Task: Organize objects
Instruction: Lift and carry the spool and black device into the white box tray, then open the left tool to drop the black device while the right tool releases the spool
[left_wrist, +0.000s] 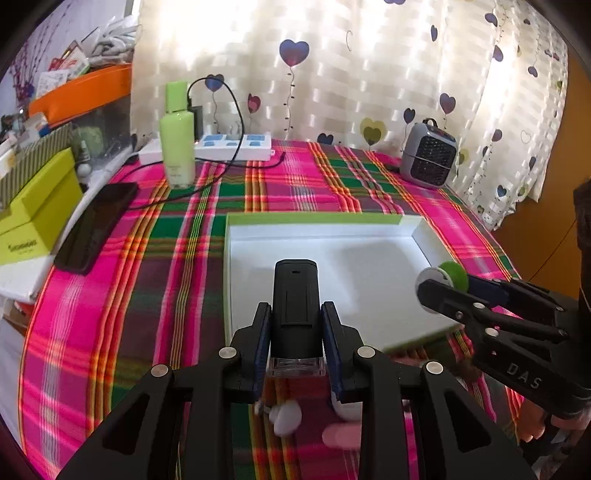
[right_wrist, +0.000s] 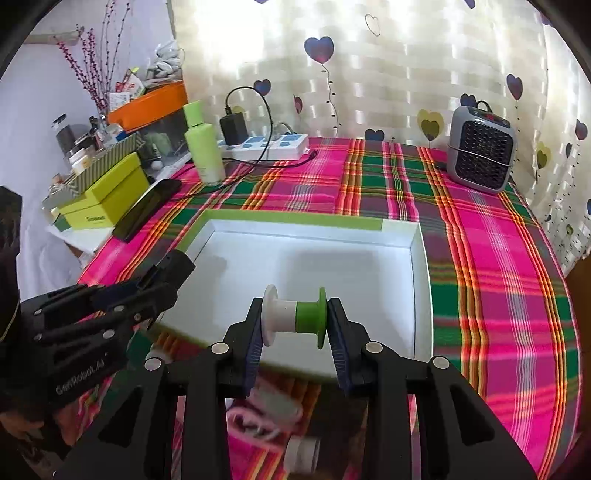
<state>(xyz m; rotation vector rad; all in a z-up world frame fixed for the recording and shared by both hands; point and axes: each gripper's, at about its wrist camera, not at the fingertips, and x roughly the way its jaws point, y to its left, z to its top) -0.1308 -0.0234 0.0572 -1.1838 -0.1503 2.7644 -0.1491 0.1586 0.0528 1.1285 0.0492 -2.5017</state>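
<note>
Over a plaid tablecloth in pink and green, I carry one object in each of my two tools toward the shallow white tray with the green rim. My left gripper is drawn in narrow on a black device with a clear base, the blue pads pressing its two long flat sides, its top poking out beyond the fingertips and hanging above the tray's near-left corner. It looks rigid, smooth plastic, probably light to moderate in weight; the flat flanks give my pads a square seat, though the gloss could let it slide if I tilt steeply, and I would keep off the transparent end, which seems the more breakable part. My right gripper is set at a middling width, clamped on a small white-and-green spool end to end, one pad on each flange, the axle lying crosswise above the tray's near edge. I judge it hollow, stiff and very light, apt to roll once freed, so it wants lowering onto the tray floor before I let go; the thin flanges may flex under hard squeezing. A few pale small items lie blurred on the cloth beneath both tools; I cannot tell what they are.
</note>
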